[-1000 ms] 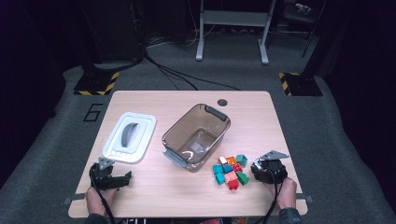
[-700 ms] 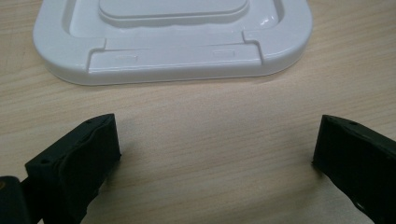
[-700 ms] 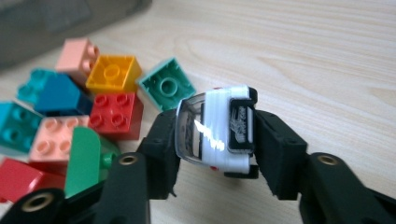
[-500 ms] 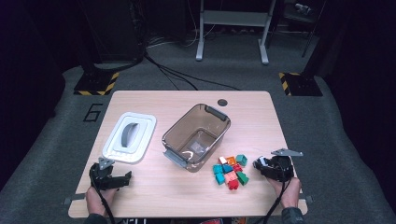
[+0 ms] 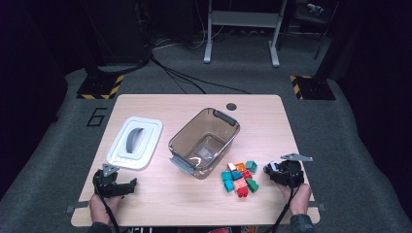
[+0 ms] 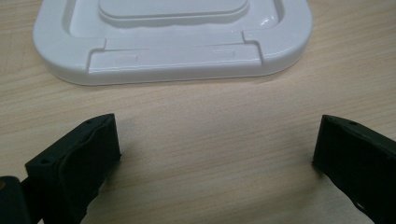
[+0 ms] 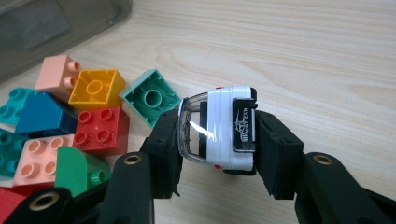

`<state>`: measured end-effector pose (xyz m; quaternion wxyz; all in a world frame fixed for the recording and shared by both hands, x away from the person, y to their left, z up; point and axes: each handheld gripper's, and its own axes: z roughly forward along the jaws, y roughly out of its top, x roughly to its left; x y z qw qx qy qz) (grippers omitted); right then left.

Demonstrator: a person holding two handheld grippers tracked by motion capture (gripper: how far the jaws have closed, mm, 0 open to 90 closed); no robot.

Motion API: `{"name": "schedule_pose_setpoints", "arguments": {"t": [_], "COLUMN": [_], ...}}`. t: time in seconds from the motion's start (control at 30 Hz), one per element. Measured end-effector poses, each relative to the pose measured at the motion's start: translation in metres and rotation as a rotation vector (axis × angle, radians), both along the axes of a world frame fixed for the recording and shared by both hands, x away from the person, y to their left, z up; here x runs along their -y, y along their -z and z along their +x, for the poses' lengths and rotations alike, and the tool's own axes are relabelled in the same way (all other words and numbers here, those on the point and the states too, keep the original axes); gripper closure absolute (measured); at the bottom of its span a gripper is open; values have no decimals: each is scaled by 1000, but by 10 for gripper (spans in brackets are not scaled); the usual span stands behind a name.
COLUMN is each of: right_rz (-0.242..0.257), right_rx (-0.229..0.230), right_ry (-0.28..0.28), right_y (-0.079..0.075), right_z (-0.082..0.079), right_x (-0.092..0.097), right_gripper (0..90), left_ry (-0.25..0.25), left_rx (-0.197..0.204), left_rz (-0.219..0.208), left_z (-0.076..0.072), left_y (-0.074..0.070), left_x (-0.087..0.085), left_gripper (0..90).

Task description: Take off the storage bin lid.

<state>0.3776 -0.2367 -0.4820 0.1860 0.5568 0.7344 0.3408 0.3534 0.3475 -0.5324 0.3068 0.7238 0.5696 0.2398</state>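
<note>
Right gripper (image 5: 270, 170) beside toy bricks (image 5: 239, 177), brown tub (image 5: 177, 141), white lid (image 5: 154, 141), left gripper (image 5: 130, 184).

lid (image 6: 173, 42) cut off, bin (image 7: 56, 23) blurred

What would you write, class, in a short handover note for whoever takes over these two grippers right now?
Right gripper: its fingers have just closed on the white toy car, lifted beside the block pile.
Left gripper: open, holding nothing, resting on the table just in front of the white lid.
Brown bin: mid-table, lid off; no blocks seen inside.
Done: the car is picked up.
Left: probably put the car and blocks into the bin, then fit the lid.
</note>
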Motion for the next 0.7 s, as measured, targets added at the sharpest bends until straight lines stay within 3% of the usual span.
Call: {"name": "schedule_pose_setpoints", "arguments": {"t": [0.17,0.37,0.7], "right_rz": [30,71,79], "right_rx": [-4,26,55], "right_ry": [15,17,-6], "right_y": [-2,-13,-35], "right_z": [-1,1,9], "right_x": [4,8,3], "right_gripper": [542,542,542], "left_ry": [0,0,-3], "left_rx": [0,0,2], "left_rz": [0,0,-4], "left_z": [0,0,0], "left_y": [0,0,0], "left_x": [0,0,0], "left_gripper": [3,3,3]}}
